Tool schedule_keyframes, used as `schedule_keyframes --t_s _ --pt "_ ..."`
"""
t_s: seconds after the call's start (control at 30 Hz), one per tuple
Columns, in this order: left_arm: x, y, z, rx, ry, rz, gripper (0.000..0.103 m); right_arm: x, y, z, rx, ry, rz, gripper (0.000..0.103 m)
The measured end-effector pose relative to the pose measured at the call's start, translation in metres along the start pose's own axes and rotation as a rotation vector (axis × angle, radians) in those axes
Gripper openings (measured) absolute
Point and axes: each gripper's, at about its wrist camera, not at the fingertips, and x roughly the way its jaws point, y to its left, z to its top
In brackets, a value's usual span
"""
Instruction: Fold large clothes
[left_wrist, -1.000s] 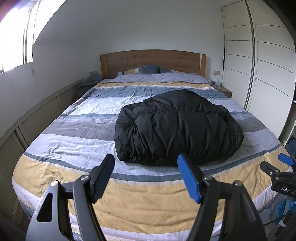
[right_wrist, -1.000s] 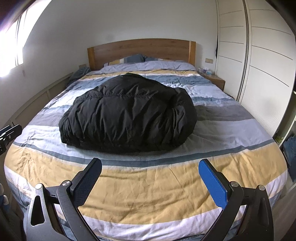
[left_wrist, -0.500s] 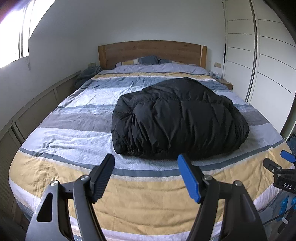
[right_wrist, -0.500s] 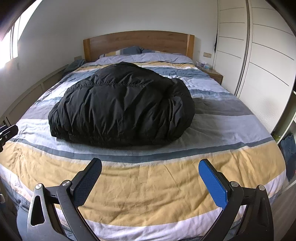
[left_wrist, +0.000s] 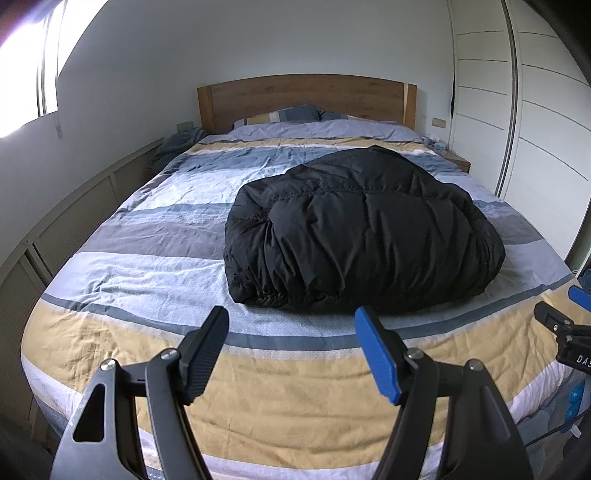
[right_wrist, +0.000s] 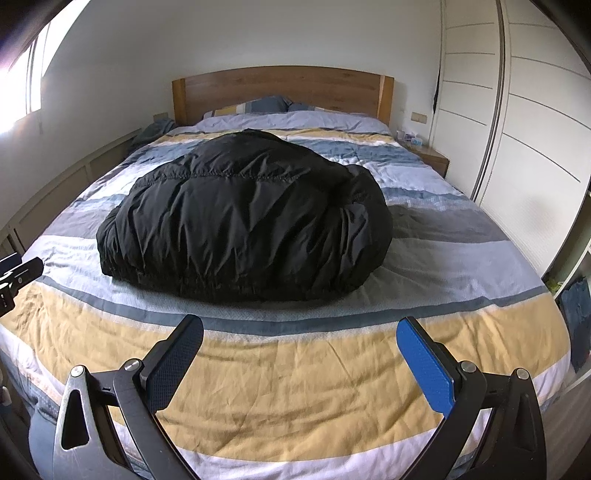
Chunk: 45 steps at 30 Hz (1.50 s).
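Lying crosswise ahead on striped bedding (left_wrist: 155, 236), bulky black puffer jacket (left_wrist: 362, 236), equally near left gripper (left_wrist: 291, 354) and right gripper (right_wrist: 299, 365), both wide open, empty.

jacket (left_wrist: 364, 229): on the bed (left_wrist: 147, 229), mid-width
pillows (left_wrist: 291, 112): behind the jacket, against the headboard (left_wrist: 306, 94)
nightstand (right_wrist: 430, 157): right of the bed
wardrobe (right_wrist: 517, 129): along the right wall
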Motion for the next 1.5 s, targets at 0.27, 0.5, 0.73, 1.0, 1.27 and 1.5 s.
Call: schedule_keyframes --t_s 0.27,0.5,0.73,1.0,1.27,1.5 --pt "-0.0008 -0.0016 -0.0008 -0.002 0.005 0.0 0.069 -0.004 0.0016 0.0019 -0.014 -0.018 0.005 0.103" --pt "-0.0011 -0.0011 -0.0026 -0.001 0.003 -0.01 0.069 -0.0046 0.0001 0.0019 -0.009 -0.019 0.006 0.103" --pt "0.0012 0.0004 -0.0035 -0.003 0.01 -0.016 0.069 -0.0035 0.0008 0.0002 -0.013 -0.012 0.001 0.103" --pt "0.0015 0.0007 -0.0046 -0.003 0.008 -0.021 0.069 -0.0024 0.0027 0.0 -0.019 -0.006 -0.004 0.103" --pt "0.0017 0.0008 -0.0048 -0.001 0.008 -0.02 0.069 -0.0025 0.0032 -0.0003 -0.019 -0.005 -0.003 0.103" --pt "0.0009 0.0013 -0.0052 -0.002 0.008 -0.022 0.069 -0.0023 0.0028 -0.0005 -0.019 -0.006 -0.003 0.103"
